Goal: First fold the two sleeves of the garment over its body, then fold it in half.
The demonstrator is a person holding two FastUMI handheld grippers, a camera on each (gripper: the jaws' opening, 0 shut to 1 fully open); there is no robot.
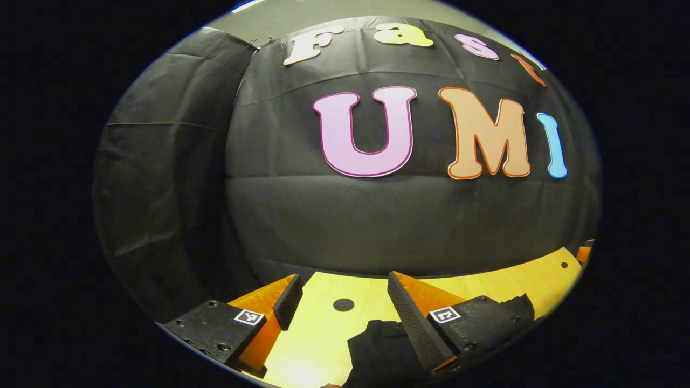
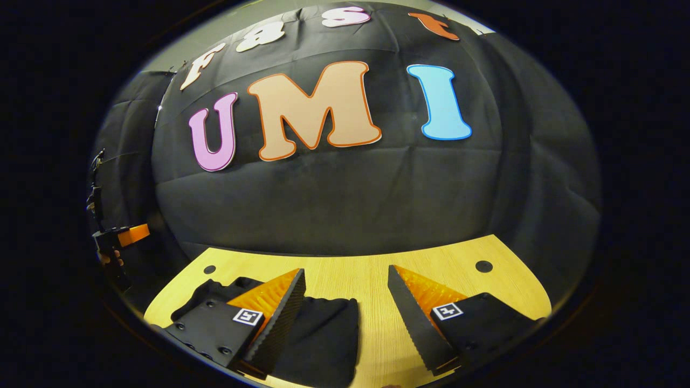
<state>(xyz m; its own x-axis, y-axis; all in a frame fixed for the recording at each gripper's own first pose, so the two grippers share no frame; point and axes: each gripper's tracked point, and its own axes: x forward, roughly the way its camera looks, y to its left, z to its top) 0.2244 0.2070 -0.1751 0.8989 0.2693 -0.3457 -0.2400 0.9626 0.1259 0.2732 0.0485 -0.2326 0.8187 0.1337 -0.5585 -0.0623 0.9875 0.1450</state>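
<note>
Spanning the bottom of both views, the wooden table (image 1: 323, 334) (image 2: 366, 275) runs up to the black cloth wall (image 1: 377, 226) (image 2: 350, 199) behind it, pale and bright under the light. A few small dark round holes dot the tabletop, one between the left gripper's fingers in the left gripper view and one near each far corner in the right gripper view.

A black garment (image 1: 380, 350) (image 2: 318, 334) lies on the table. In the right gripper view it sits at the lower left, bunched into a compact dark mass, partly under that gripper's left finger and reaching into the gap between the fingers. In the left gripper view part of it shows at the bottom edge, just beside and partly behind the finger on the right of that view.

The left gripper (image 1: 342, 293) hangs above the table with its jaws wide apart, nothing between them but bare wood and a corner of the garment. The right gripper (image 2: 345, 283) is likewise spread wide, holding nothing.

At the far left edge of the right gripper view, the other gripper shows small, with a hand (image 2: 108, 258) holding it; too small to make out more.
</note>
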